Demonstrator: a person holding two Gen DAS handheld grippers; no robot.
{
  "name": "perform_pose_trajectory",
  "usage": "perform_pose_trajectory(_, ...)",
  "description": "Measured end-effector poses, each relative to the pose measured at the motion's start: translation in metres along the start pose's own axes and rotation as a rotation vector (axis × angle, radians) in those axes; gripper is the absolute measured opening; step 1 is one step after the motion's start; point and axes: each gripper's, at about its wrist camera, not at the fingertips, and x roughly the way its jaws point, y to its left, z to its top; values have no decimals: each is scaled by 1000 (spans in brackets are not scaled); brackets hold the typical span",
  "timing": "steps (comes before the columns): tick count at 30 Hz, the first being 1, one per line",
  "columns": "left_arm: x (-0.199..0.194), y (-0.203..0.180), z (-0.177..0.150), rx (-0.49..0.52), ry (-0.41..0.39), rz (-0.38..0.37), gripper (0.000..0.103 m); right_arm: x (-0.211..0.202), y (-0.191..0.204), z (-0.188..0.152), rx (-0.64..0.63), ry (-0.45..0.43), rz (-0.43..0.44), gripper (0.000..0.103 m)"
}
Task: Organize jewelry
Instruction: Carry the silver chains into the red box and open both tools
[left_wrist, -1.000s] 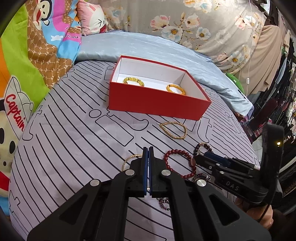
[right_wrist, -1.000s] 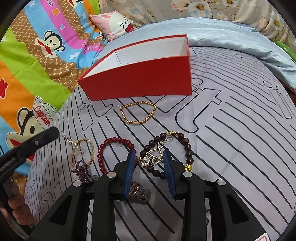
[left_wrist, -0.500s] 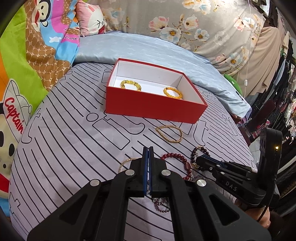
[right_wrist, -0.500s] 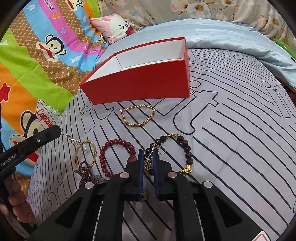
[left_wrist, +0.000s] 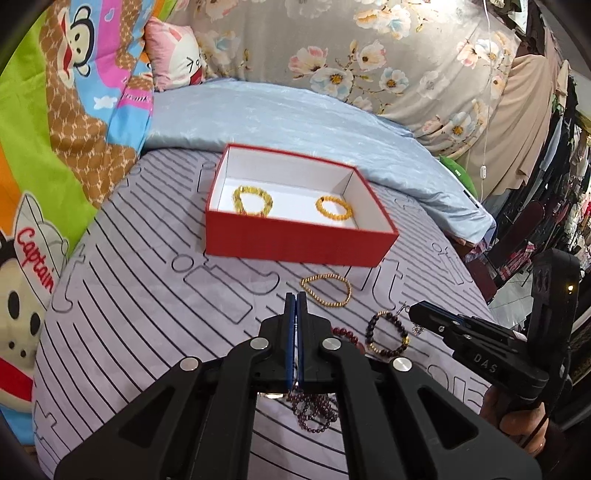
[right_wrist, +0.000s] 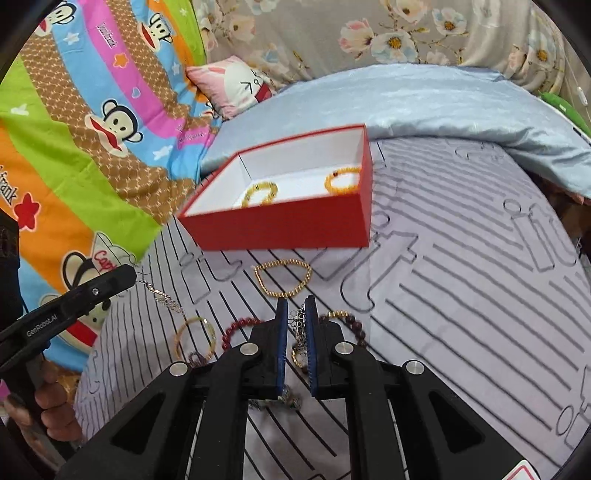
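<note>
Right gripper (right_wrist: 295, 321) clamped on a silver flower charm (right_wrist: 297, 320), thin dangling metal. Red box (right_wrist: 288, 225) at 12 o'clock beyond it, long axis sideways, rigid card, two amber bracelets (right_wrist: 341, 180) inside. Left gripper (left_wrist: 295, 317) together, pinching a chain earring (right_wrist: 164, 297). Loose beads on the bed (right_wrist: 461, 295).

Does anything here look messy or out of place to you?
Mostly the loose jewelry. Only two yellow bracelets lie in the red box; the gold bead bracelet is pulled into a lopsided teardrop on the sheet, and purple beads sit in a tangled heap by the left hand-held gripper.
</note>
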Motion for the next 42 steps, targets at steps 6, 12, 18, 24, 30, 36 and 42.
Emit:
perform_pose_trajectory(6, -10, -5, 32, 35, -57, 0, 0, -8, 7, 43, -18, -59, 38, 8)
perform_pose_trajectory(12, -1, -11, 71, 82, -113, 29, 0, 6, 17, 91, -70, -100, 31, 8)
perform_pose_trajectory(18, 33, -11, 111, 112, -134, 53, 0, 40, 14, 121, -79, -93, 14, 8)
perform_pose_trajectory(24, 73, -4, 130, 85, -108, 36, 0, 79, 1, 130, -41, -41, 23, 8)
perform_pose_trajectory(30, 103, -4, 131, 69, -62, 11, 0, 103, -3, 123, -44, -3, 12, 8)
perform_pose_trajectory(36, 121, -8, 131, 90, -40, 30, 1, 106, -5, 127, -47, -24, -29, 22)
perform_pose_trajectory(42, 127, -5, 128, 82, -34, 49, 34, 97, -5, 128, -58, -59, -56, 39)
